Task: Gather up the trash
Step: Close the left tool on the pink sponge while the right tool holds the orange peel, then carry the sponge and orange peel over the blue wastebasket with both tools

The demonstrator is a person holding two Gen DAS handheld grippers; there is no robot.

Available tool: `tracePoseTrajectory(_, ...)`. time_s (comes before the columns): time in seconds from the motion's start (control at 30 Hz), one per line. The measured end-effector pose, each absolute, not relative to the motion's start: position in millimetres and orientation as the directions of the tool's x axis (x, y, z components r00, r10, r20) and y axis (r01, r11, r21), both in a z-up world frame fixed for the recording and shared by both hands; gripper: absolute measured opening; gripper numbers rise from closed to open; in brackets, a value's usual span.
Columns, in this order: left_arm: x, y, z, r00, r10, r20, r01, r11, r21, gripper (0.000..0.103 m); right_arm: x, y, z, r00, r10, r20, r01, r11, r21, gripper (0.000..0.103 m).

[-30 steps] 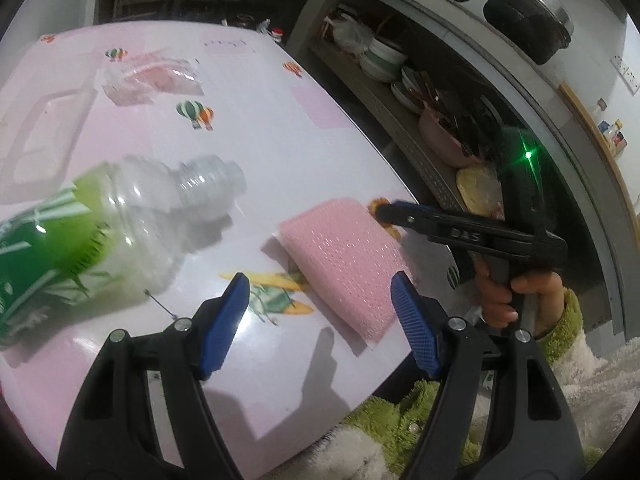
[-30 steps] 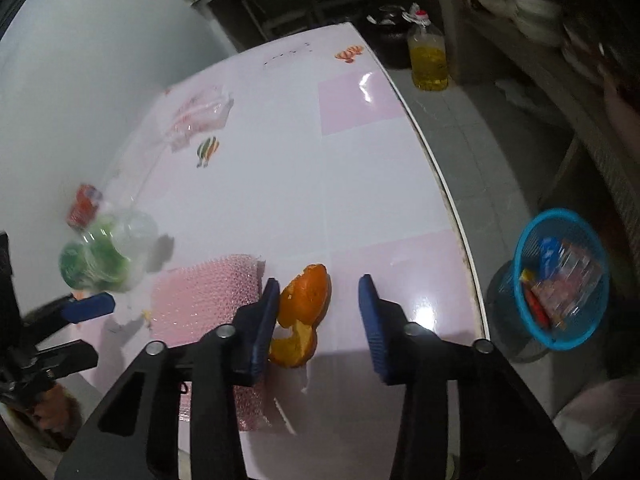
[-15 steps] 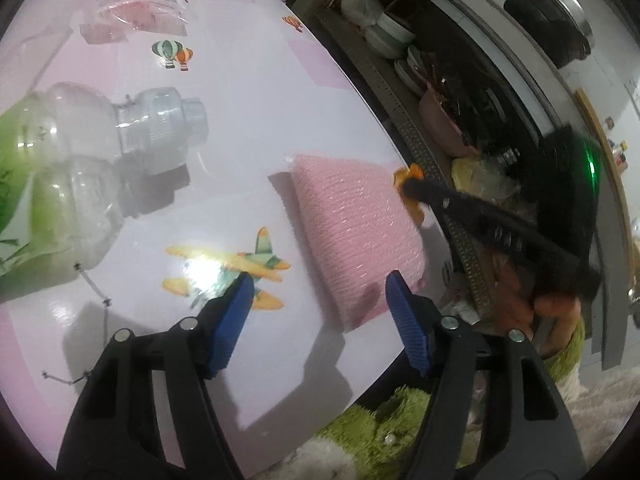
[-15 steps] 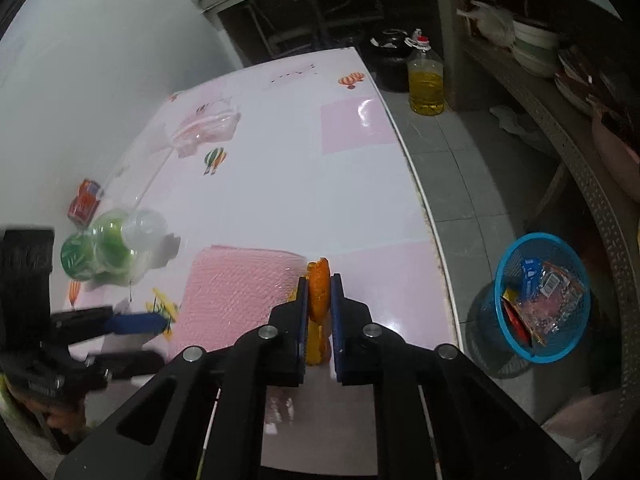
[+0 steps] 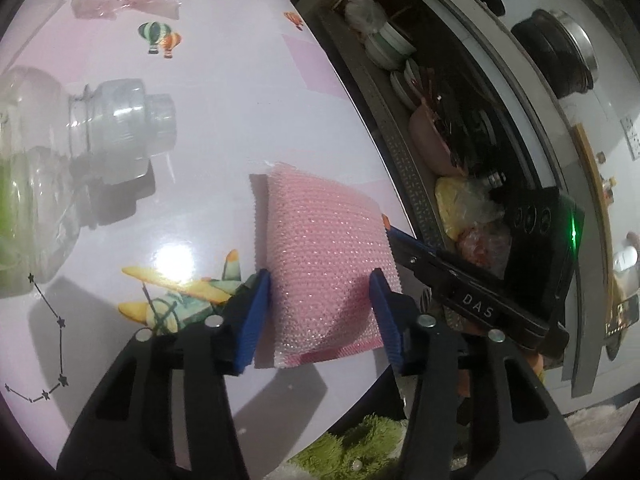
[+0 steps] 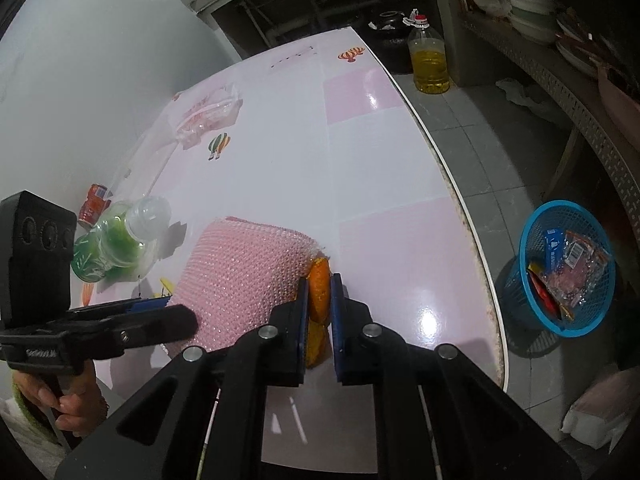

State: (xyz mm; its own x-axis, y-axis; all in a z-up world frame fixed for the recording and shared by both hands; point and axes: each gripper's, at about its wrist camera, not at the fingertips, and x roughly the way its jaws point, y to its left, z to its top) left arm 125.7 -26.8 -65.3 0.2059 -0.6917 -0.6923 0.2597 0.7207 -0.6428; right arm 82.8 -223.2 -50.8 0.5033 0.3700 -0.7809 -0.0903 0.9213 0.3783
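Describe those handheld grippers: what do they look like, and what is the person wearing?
Both are black plastic clamps with ribbed blue pads: left gripper, right gripper. Silver rivets dot the arms. Each carries a black box; the right one's shows a green light. A fuzzy green sleeve shows below.

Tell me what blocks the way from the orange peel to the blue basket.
Nothing visible does. The right gripper is shut on the peel near the table edge; the basket stands open on the floor beyond that edge, with bare tabletop between.
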Motion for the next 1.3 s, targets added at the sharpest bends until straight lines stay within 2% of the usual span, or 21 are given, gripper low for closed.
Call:
tracePoseTrajectory(0.3,122,-20,-61,0.232,-0.697,-0.679,0.247,0.717,-0.652,0.028,83,-232,-49,0.519,0.374,-0.769,-0.075,0.916,0.395,0.010)
tracePoseTrajectory(0.6,121,-14,-58,0.256,-0.688,-0.679,0.258,0.726,-0.638,0.027,79,-269,-36,0.588,0.302,-0.751,0.008,0.925,0.379,0.010)
tracePoseTrajectory(0.8,122,-21,-46,0.254,-0.719,-0.647,0.301,0.694,-0.654,0.024,65,-312,-18,0.661,0.227,-0.715,0.095,0.920,0.379,0.010)
tracePoseTrajectory(1.03,139,-59,-28,0.209,-0.757,-0.619,0.378,0.646,-0.663,0.024,31,-382,-8,0.720,0.050,-0.692,0.283,0.889,0.359,0.010)
tracePoseTrajectory(1.17,152,-103,-14,0.178,-0.760,-0.626,0.453,0.628,-0.634,0.024,8,-424,-22,0.701,-0.052,-0.711,0.413,0.843,0.345,0.010)
tracePoseTrajectory(1.3,169,-162,-8,0.123,-0.747,-0.653,0.516,0.610,-0.601,0.024,-6,-451,-45,0.671,-0.079,-0.737,0.490,0.793,0.361,0.010)
